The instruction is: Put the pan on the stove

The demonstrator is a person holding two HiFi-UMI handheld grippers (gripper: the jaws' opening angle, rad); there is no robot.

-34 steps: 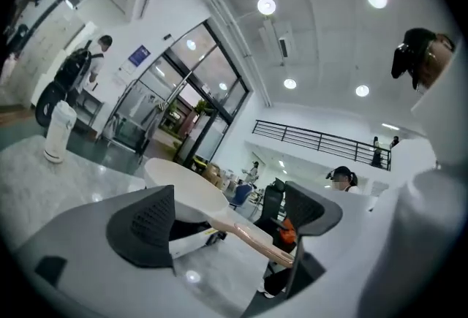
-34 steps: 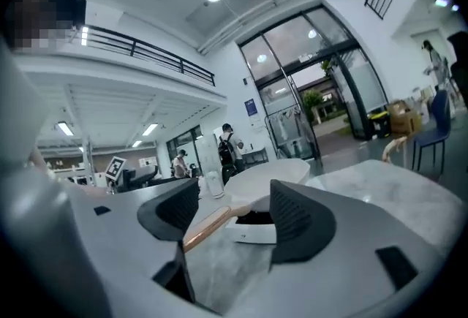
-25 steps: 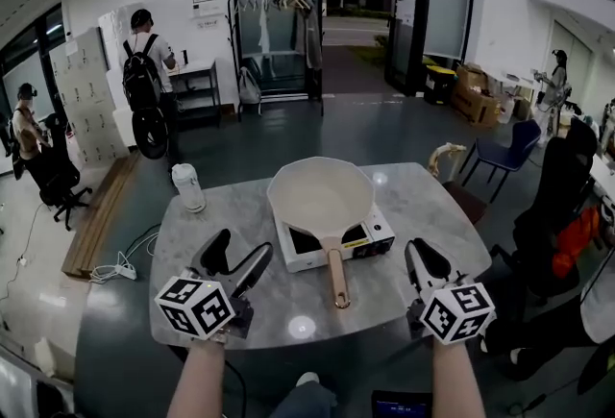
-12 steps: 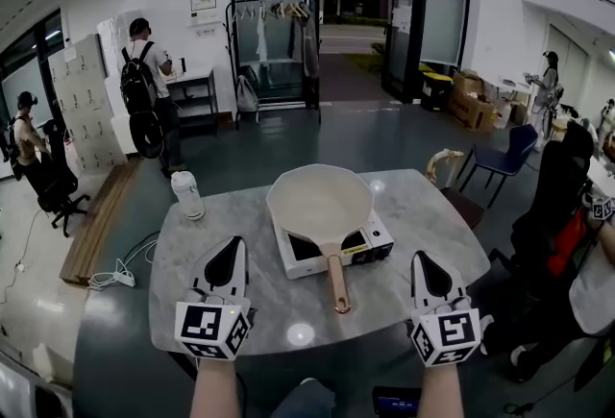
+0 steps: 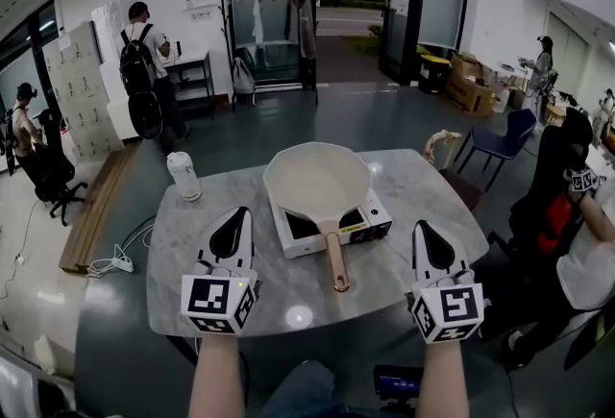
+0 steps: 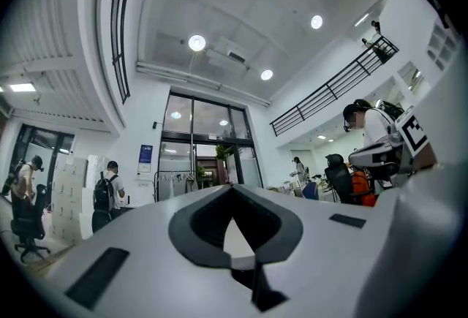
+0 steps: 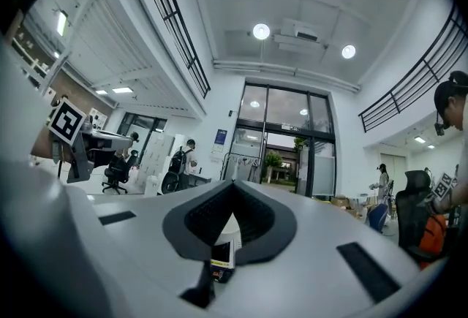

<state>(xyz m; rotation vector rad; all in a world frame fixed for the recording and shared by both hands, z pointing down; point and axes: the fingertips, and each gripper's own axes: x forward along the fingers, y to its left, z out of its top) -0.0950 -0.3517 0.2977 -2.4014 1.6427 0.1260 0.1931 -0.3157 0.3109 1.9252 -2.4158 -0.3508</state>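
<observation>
Head view: the pan (image 5: 317, 184) is sitting on the stove (image 5: 370, 219) at centre frame. Its handle is pointing down between the left tool (image 5: 238, 219) and right tool (image 5: 426, 233), touching neither.

Left gripper view: the jaws are pressing together, gripping nothing.

Right gripper view: the jaws are likewise meeting, empty.

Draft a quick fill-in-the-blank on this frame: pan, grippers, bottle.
1. The pan rests on the ____.
2. The left gripper and right gripper both have their jaws ____, with nothing held.
3. In the head view, the white bottle stands to the ____ of the pan.
Missing words: stove; shut; left.
</observation>
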